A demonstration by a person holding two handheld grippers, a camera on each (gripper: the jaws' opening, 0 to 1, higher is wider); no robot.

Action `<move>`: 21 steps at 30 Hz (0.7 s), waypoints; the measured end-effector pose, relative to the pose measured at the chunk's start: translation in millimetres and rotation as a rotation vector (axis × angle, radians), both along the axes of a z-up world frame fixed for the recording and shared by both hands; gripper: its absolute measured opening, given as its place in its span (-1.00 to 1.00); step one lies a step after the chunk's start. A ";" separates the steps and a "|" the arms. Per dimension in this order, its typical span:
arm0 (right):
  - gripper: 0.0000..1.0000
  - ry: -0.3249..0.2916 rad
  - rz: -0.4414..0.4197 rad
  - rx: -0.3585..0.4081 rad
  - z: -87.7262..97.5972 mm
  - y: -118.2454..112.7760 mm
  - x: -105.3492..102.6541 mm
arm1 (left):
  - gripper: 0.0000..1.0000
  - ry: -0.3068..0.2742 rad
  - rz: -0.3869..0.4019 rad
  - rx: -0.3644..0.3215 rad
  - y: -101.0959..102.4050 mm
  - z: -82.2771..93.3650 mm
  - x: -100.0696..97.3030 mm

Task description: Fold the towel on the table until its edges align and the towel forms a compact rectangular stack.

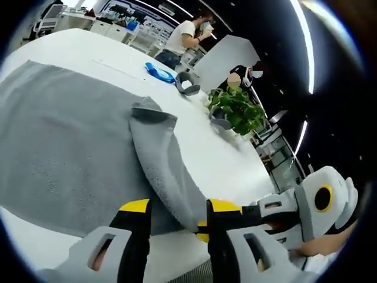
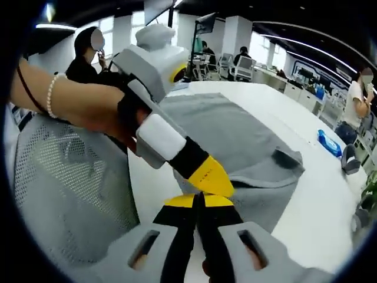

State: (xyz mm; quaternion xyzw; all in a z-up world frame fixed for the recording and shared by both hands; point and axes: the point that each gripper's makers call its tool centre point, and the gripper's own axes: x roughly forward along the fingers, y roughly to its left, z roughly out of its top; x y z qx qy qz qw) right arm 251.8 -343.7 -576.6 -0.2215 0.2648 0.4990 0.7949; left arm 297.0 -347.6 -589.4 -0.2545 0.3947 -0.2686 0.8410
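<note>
Bare table (image 1: 235, 165) beside towel (image 1: 59, 153); plant (image 1: 235, 109) beyond

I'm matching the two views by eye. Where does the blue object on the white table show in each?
Left gripper view: the blue object lies upper centre, beyond the towel, beside a grey object.
Right gripper view: it lies at the right edge, past the towel.
Shared landmark: the towel's turned-up corner.
</note>
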 end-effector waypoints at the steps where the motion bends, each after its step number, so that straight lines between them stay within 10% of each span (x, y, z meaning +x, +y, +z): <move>1: -1.00 -0.005 0.009 -0.005 -0.5 1.1 -0.8 | -0.38 0.001 0.000 0.002 -0.8 -0.3 0.1; 12: -1.00 -0.005 0.022 -0.008 -0.3 1.0 0.9 | -0.64 0.083 0.020 0.027 0.8 -25.6 7.6; 15: -1.00 0.012 0.021 0.058 10.8 6.3 -0.8 | -0.80 0.087 -0.010 0.152 12.1 -41.5 7.0; 21: -1.00 -0.004 0.014 0.012 1.9 -1.2 4.5 | -0.98 0.115 0.023 0.093 9.6 -40.7 14.2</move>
